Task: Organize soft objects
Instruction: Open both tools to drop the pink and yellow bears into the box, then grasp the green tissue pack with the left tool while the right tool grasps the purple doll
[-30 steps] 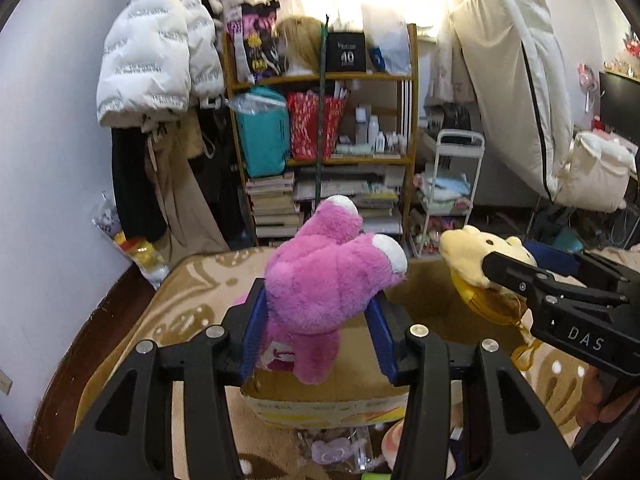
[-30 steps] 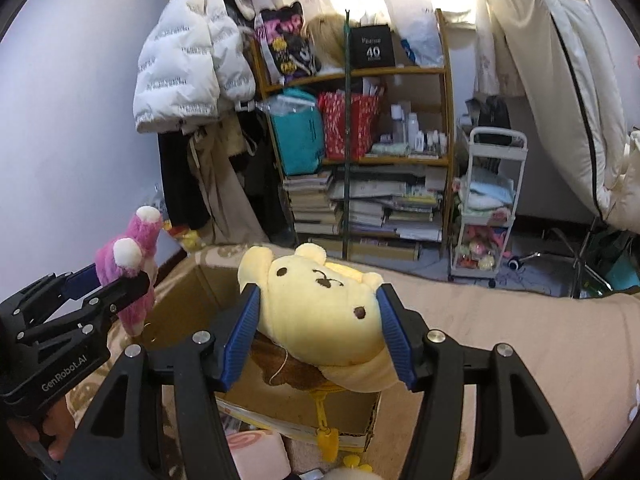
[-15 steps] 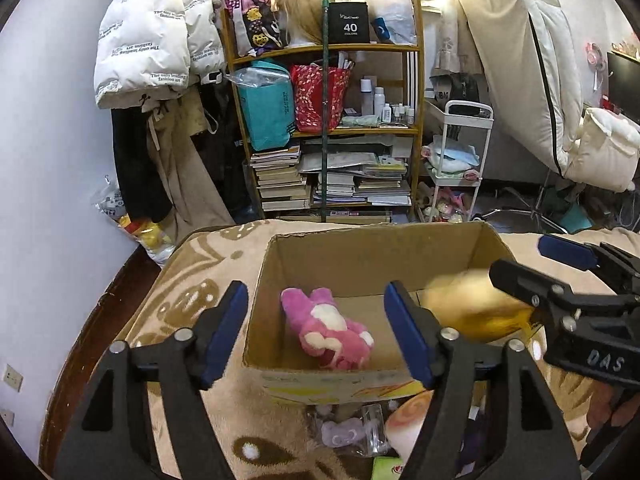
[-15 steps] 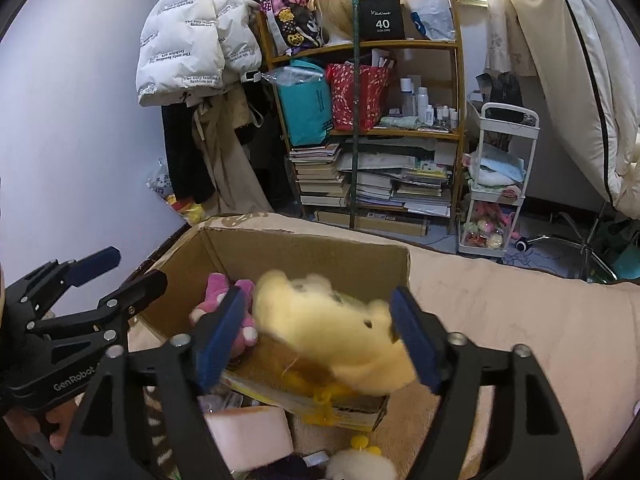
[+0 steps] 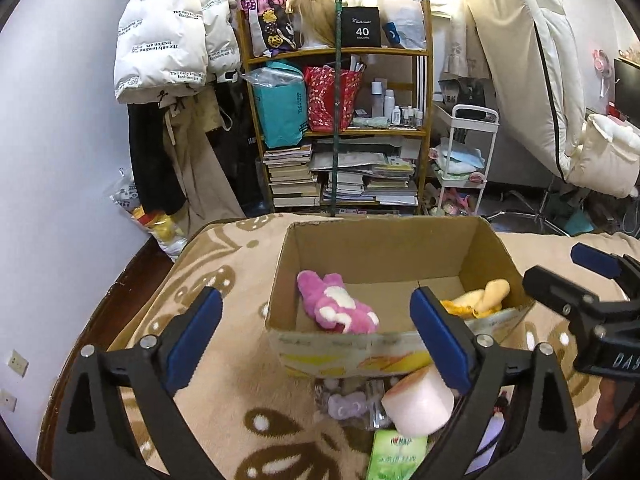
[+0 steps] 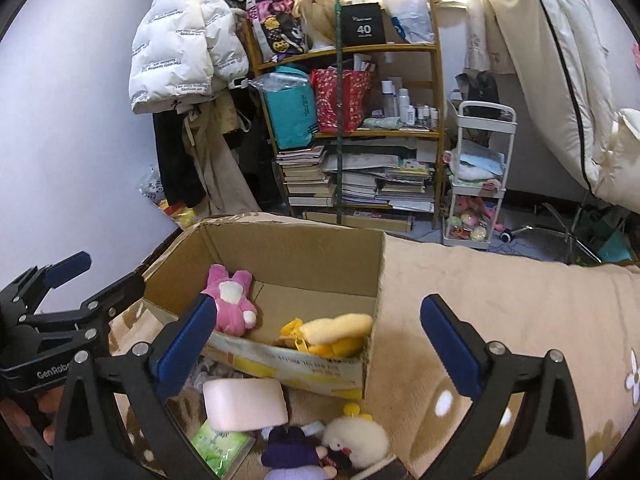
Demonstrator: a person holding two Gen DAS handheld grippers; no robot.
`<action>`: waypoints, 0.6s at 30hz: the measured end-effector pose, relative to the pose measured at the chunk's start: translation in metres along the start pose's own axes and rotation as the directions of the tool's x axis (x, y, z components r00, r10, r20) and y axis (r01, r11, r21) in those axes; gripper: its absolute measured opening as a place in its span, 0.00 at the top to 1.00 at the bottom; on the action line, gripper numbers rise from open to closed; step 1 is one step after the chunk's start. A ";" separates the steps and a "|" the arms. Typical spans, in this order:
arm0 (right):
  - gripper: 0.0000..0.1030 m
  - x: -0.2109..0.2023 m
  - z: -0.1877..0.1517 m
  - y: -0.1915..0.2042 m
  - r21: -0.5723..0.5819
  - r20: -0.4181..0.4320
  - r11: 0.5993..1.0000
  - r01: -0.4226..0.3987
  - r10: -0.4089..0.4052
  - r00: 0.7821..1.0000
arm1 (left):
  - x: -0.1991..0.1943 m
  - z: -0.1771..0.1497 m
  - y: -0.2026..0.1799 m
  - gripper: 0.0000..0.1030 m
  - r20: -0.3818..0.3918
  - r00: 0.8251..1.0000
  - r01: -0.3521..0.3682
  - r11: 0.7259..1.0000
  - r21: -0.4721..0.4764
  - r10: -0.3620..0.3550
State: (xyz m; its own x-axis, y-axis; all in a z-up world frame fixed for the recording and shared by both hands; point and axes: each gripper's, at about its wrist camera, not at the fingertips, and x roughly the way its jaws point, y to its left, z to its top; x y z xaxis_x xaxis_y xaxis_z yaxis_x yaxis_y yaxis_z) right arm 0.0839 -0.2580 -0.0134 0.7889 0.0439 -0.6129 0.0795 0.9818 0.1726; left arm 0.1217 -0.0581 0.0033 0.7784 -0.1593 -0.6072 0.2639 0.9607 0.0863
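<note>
An open cardboard box (image 5: pixel 384 240) (image 6: pixel 296 252) stands on a beige patterned blanket. A pink plush toy (image 5: pixel 336 308) (image 6: pixel 232 300) lies inside at the left. A yellow plush bear (image 5: pixel 478 298) (image 6: pixel 330 332) lies inside at the right. My left gripper (image 5: pixel 316 336) is open and empty above the box's near wall. My right gripper (image 6: pixel 318 338) is open and empty above the box's right near corner. Each gripper shows at the edge of the other's view.
In front of the box lie a pink roll-shaped cushion (image 6: pixel 244 404), a green tissue pack (image 6: pixel 220 446), a purple plush (image 6: pixel 290 454), a cream plush (image 6: pixel 356 440) and a bagged lilac toy (image 5: pixel 346 406). Behind stand a cluttered bookshelf (image 5: pixel 340 128), hanging coats (image 5: pixel 172 56) and a white cart (image 5: pixel 466 160).
Both grippers opened and let go of their toys. The pink plush and the yellow bear dropped into the box. Both grippers have pulled back and up.
</note>
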 end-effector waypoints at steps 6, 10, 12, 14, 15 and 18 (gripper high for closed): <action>0.00 -0.018 -0.011 -0.006 0.025 -0.039 0.999 0.030 -0.030 0.999 | -0.015 -0.012 0.005 0.08 -0.036 0.999 -0.004 1.000 -0.023 0.003; 0.00 -0.033 -0.016 -0.012 0.047 -0.046 0.998 0.034 -0.032 0.998 | -0.025 -0.023 0.005 0.08 -0.061 0.998 -0.018 1.000 -0.005 0.018; 0.00 -0.038 -0.018 -0.012 0.047 -0.054 0.998 0.033 -0.030 0.998 | -0.028 -0.030 0.006 0.08 -0.070 0.997 -0.027 1.000 -0.011 0.026; 0.00 -0.041 -0.022 -0.010 0.045 -0.063 0.999 0.027 -0.024 0.998 | -0.033 -0.038 0.009 0.08 -0.087 0.996 -0.016 0.999 -0.030 0.013; 0.00 -0.042 -0.025 -0.009 0.042 -0.072 0.999 0.027 -0.024 0.997 | -0.034 -0.040 0.009 0.08 -0.100 0.995 -0.005 0.999 -0.033 0.002; 0.00 -0.043 -0.033 -0.005 0.031 -0.099 0.999 0.027 -0.024 0.995 | -0.038 -0.046 0.007 0.08 -0.117 0.993 -0.015 1.000 -0.016 0.013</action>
State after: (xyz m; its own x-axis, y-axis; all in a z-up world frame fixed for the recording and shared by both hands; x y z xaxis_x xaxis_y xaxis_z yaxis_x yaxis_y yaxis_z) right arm 0.0297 -0.2590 -0.0132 0.7224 0.0385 -0.6904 0.1196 0.9764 0.1796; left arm 0.0674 -0.0352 -0.0097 0.7100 -0.1190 -0.6941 0.2428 0.9666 0.0826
